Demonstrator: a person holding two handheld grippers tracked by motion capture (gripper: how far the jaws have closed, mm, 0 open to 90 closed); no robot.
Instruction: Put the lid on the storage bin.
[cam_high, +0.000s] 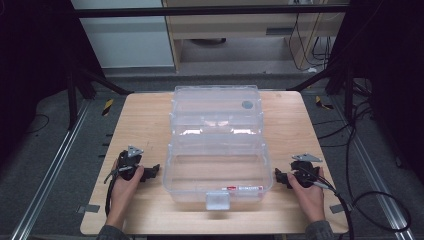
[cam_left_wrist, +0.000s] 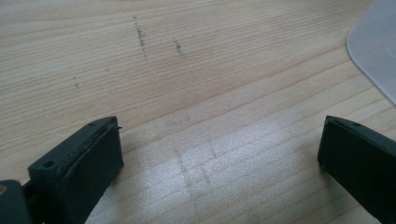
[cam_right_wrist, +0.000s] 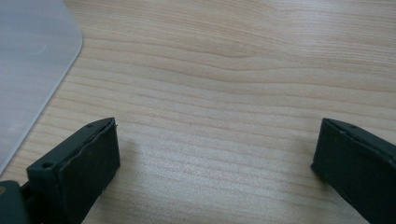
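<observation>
A clear plastic box (cam_high: 216, 145) with its lid laid open toward the far side stands in the middle of the wooden table (cam_high: 140, 125); a pale latch (cam_high: 218, 200) hangs at its near edge. My left gripper (cam_high: 152, 172) rests on the table just left of the box, jaws open, nothing between them. My right gripper (cam_high: 280, 177) rests just right of the box, also open and empty. In the left gripper view the box's corner (cam_left_wrist: 378, 46) shows at the upper right, with my left gripper (cam_left_wrist: 219, 154) over bare wood. In the right gripper view the box's corner (cam_right_wrist: 28, 60) lies at the upper left of my right gripper (cam_right_wrist: 215, 154).
The table's near edge (cam_high: 215, 232) lies close behind the person's hands. Cables (cam_high: 370, 205) trail off the right side onto the floor. Dark frame posts (cam_high: 75, 95) stand at the back left and back right. Bare wood flanks the box on both sides.
</observation>
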